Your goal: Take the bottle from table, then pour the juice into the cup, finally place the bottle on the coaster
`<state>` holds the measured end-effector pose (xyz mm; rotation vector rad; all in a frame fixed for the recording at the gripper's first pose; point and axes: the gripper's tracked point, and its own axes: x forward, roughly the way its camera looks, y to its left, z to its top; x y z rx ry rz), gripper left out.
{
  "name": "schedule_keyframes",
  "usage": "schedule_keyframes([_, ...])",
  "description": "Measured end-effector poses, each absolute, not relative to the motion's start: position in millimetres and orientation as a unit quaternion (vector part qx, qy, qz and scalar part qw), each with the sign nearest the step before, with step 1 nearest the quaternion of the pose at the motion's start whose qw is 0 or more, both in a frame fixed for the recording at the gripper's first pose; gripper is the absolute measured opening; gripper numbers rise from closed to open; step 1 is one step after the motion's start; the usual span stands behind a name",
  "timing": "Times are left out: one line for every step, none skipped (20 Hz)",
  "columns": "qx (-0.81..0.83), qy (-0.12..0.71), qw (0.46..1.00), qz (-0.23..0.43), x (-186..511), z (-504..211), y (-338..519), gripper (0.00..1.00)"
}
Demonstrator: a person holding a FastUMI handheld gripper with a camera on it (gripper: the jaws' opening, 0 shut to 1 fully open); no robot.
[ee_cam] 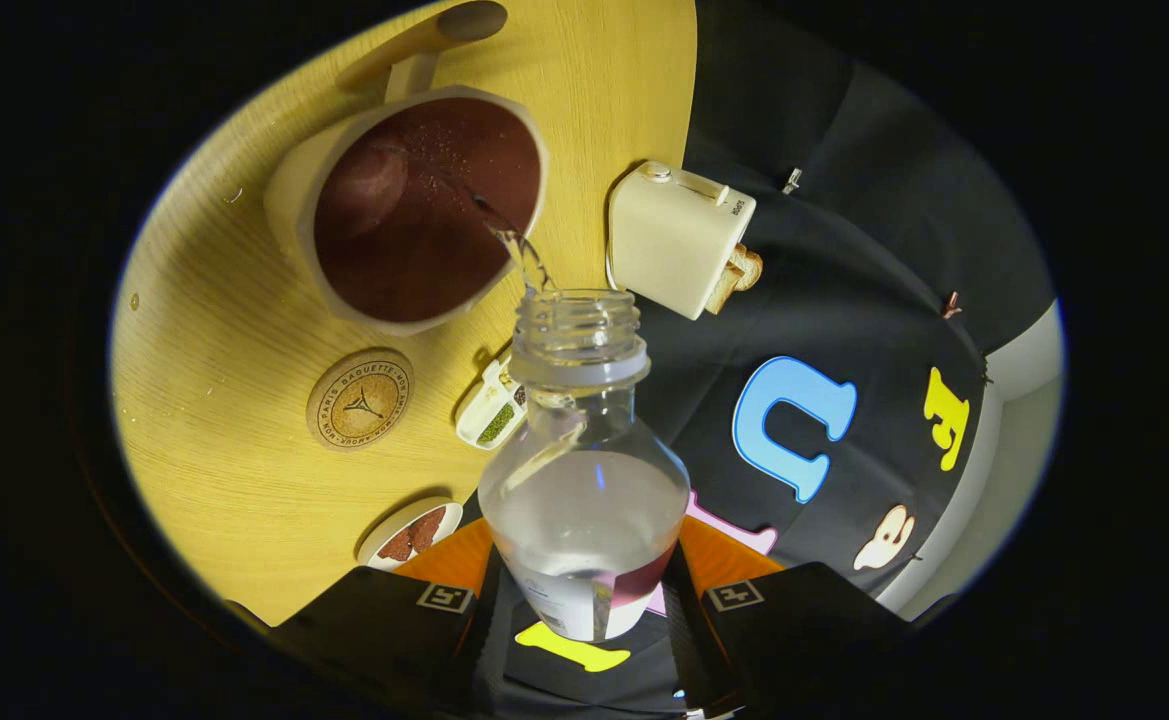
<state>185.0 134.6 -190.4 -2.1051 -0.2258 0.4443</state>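
Observation:
My gripper [584,600] is shut on a clear plastic bottle [584,500], one finger pressing on each side of its lower body. The bottle is tipped forward with its open neck [578,330] toward a cream cup [414,210]. A thin stream of clear liquid [519,250] runs from the neck over the cup's rim into its dark brown inside. Some clear liquid is left in the bottle. A round cork coaster [360,399] with a printed emblem lies on the yellow wooden table [234,330], just beside the cup and left of the bottle.
A cream toy toaster [679,240] with bread slices stands at the table's edge beyond the bottle. A small white container [492,408] with green contents sits by the bottle's shoulder. A small plate [410,532] with brown pieces lies near my left finger.

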Motion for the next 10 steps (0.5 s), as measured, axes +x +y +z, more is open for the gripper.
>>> schedule_keyframes([-0.861, -0.097, 0.465, 0.183, 183.5, -190.2, 136.8, 0.69])
schedule_keyframes([-0.862, -0.1, 0.461, 0.184, 183.8, -190.6, 137.5, 0.69])
schedule_keyframes([-0.863, -0.102, 0.458, 0.185, 183.4, -191.0, 137.8, 0.69])
schedule_keyframes([-0.865, -0.099, 0.457, 0.185, 183.6, -193.0, 136.0, 0.69])
schedule_keyframes([-0.866, -0.1, 0.455, 0.184, 183.1, -193.1, 135.6, 0.69])
schedule_keyframes([-0.867, -0.101, 0.452, 0.183, 182.6, -192.7, 137.2, 0.69])
schedule_keyframes([-0.869, -0.103, 0.447, 0.184, 182.4, -192.8, 137.1, 0.69])
schedule_keyframes([-0.872, -0.107, 0.44, 0.184, 182.7, -192.6, 138.7, 0.69])
schedule_keyframes([-0.875, -0.111, 0.433, 0.185, 182.2, -191.5, 138.8, 0.69])
schedule_keyframes([-0.877, -0.112, 0.428, 0.186, 181.5, -192.2, 139.4, 0.69])
